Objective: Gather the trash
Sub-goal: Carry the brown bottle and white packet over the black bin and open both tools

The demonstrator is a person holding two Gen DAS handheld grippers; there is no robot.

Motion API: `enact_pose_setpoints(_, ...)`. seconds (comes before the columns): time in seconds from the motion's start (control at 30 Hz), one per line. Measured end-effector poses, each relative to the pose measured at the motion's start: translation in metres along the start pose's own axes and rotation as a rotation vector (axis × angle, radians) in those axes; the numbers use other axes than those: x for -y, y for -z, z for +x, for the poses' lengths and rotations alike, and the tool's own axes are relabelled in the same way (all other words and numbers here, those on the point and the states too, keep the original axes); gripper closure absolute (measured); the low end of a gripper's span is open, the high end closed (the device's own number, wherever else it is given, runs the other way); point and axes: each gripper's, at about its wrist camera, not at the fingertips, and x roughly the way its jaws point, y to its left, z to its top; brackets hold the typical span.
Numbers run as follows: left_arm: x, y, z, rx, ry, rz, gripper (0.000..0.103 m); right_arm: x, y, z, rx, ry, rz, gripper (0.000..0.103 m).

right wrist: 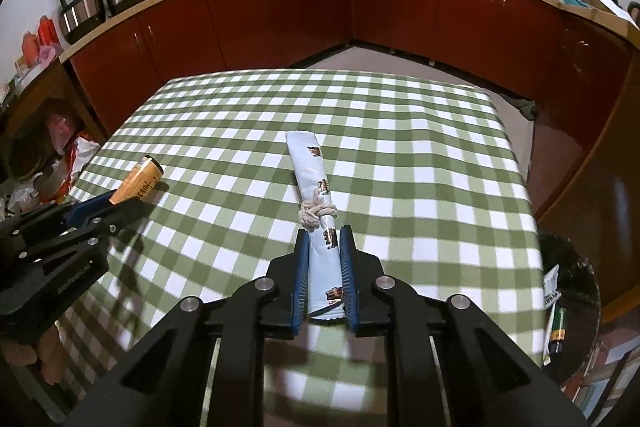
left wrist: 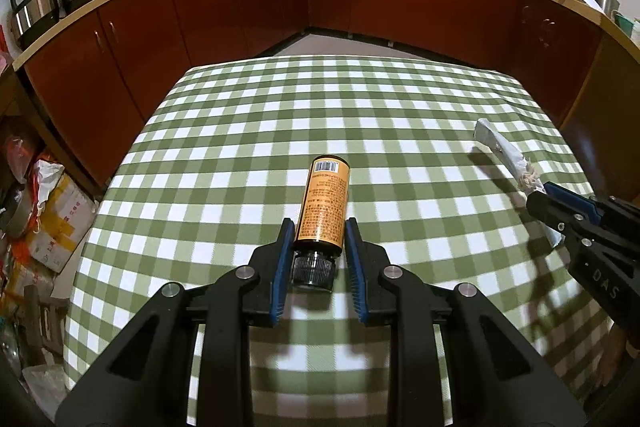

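The bottle [left wrist: 325, 199] lies on the checked tablecloth [left wrist: 240, 131], cap toward the left gripper [left wrist: 318, 227], whose pads flank the neck with a slight gap visible on each side. Rigid, smooth cylinder, probably light; likely to roll, so grip the body above the ribbed cap. The right gripper [right wrist: 325, 239] pinches the near end of the roll [right wrist: 316, 195]: glossy wrapper tied with cord, soft and crushable. A bin [right wrist: 576, 291] stands right of the table.
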Motion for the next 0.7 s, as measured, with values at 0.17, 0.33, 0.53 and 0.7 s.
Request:
enact_pose_setpoints(0.17, 0.018, 0.005, -0.013, 0.016, 0.024, 0.018, 0.078, 0.012, 0.009, -0.026, 0.054, 0.026, 0.02, 0.086)
enact_pose_setpoints(0.33, 0.044, 0.006, -0.027, 0.048, 0.065, 0.045, 0.078, 0.032, 0.017, -0.048, 0.099, 0.054, 0.063, 0.086)
enact_pose_setpoints(0.53, 0.089, 0.005, -0.039, 0.073, 0.118, 0.094, 0.078, 0.074, 0.034, -0.079, 0.148, 0.123, 0.134, 0.086)
enact_pose_setpoints(0.7, 0.135, 0.005, -0.05, 0.092, 0.173, 0.148, 0.078, 0.108, 0.045, -0.095, 0.172, 0.185, 0.187, 0.086)
